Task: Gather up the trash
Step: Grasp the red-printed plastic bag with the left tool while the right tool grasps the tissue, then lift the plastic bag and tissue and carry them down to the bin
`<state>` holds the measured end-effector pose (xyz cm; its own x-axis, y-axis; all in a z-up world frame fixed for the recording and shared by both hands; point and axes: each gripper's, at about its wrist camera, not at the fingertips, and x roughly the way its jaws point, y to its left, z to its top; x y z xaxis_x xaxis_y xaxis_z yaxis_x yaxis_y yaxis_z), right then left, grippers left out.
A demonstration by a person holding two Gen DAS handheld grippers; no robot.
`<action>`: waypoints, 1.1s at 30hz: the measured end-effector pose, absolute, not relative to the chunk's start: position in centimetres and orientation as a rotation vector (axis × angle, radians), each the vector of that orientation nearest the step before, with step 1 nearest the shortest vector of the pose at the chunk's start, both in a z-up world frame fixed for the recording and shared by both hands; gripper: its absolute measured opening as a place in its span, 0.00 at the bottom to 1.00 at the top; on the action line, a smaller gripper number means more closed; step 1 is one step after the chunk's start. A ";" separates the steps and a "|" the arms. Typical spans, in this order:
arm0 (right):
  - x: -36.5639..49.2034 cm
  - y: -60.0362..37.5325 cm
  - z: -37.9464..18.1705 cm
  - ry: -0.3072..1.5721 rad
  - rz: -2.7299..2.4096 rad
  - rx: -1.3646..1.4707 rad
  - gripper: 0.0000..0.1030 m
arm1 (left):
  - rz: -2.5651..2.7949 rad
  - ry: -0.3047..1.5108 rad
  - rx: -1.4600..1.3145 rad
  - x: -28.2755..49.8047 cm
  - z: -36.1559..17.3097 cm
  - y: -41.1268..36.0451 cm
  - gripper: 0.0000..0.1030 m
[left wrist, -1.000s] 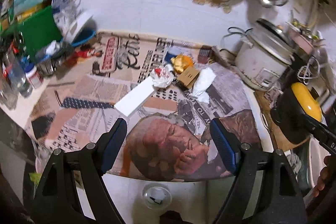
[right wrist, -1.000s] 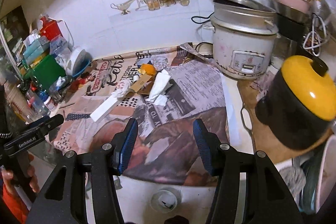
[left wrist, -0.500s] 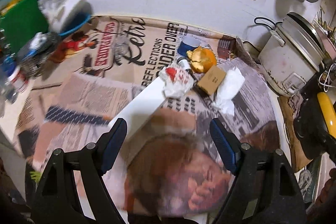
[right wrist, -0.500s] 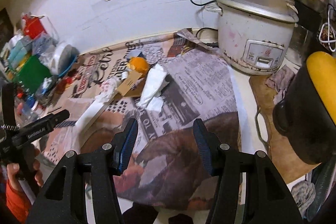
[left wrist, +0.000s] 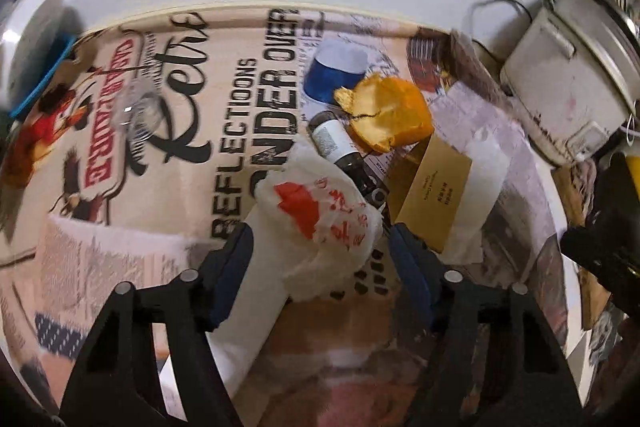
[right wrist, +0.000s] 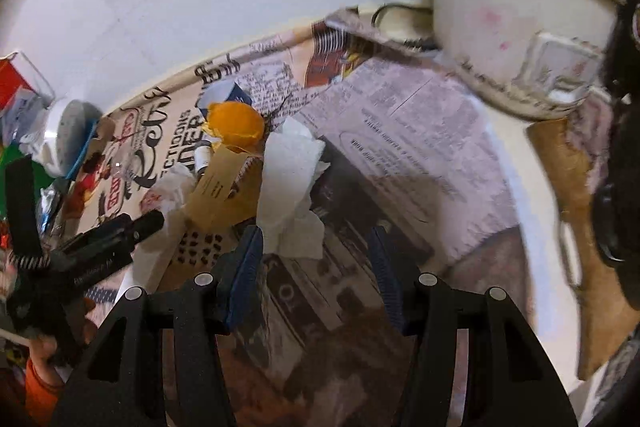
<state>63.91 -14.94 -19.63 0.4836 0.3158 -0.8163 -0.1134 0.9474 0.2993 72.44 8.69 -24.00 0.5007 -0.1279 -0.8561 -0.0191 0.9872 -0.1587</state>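
A trash pile lies on the newspaper-covered counter (left wrist: 168, 155). In the left wrist view a crumpled white plastic bag with red print (left wrist: 320, 219) sits on a long white box (left wrist: 248, 327). My left gripper (left wrist: 320, 255) straddles the bag; its jaws are closing, with small gaps still showing on both sides. Beyond lie a small bottle (left wrist: 332, 139), orange peel (left wrist: 388, 115), a brown card box (left wrist: 436, 187) and a white tissue (left wrist: 484, 179). My right gripper (right wrist: 316, 251) is open, the lower end of the tissue (right wrist: 292, 179) just inside its left finger.
A white rice cooker (right wrist: 520, 27) with its cord stands at the back right. A brown board (right wrist: 580, 207) and a dark pot (right wrist: 624, 187) are on the right. Clutter and a white-and-blue dish (right wrist: 68, 135) fill the left. A hand (right wrist: 40, 359) holds the left gripper (right wrist: 100, 247).
Both grippers have come down and forward to the trash pile. The left one's jaws have narrowed around the plastic bag. The right one's opening looks the same.
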 end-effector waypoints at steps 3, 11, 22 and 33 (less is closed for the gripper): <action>65.7 -13.9 -20.9 1.055 0.271 0.236 0.49 | -0.100 1.052 -0.189 72.9 -24.5 8.9 0.51; 68.8 -12.3 -23.5 1.094 0.251 0.277 0.49 | -0.146 1.033 -0.242 72.7 -24.1 10.0 0.27; 70.3 -10.6 -24.7 1.109 0.326 0.267 0.09 | -0.126 0.985 -0.242 71.7 -22.5 10.5 0.12; 65.8 -15.3 -20.6 1.003 0.337 0.277 0.07 | -0.078 0.902 -0.229 68.7 -19.2 8.8 0.12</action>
<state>65.79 -15.34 -20.63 0.4941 0.3996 -0.7721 -0.1484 0.9138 0.3780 68.69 8.81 -19.22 0.6194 -0.1629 -0.7680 -0.0289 0.9729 -0.2296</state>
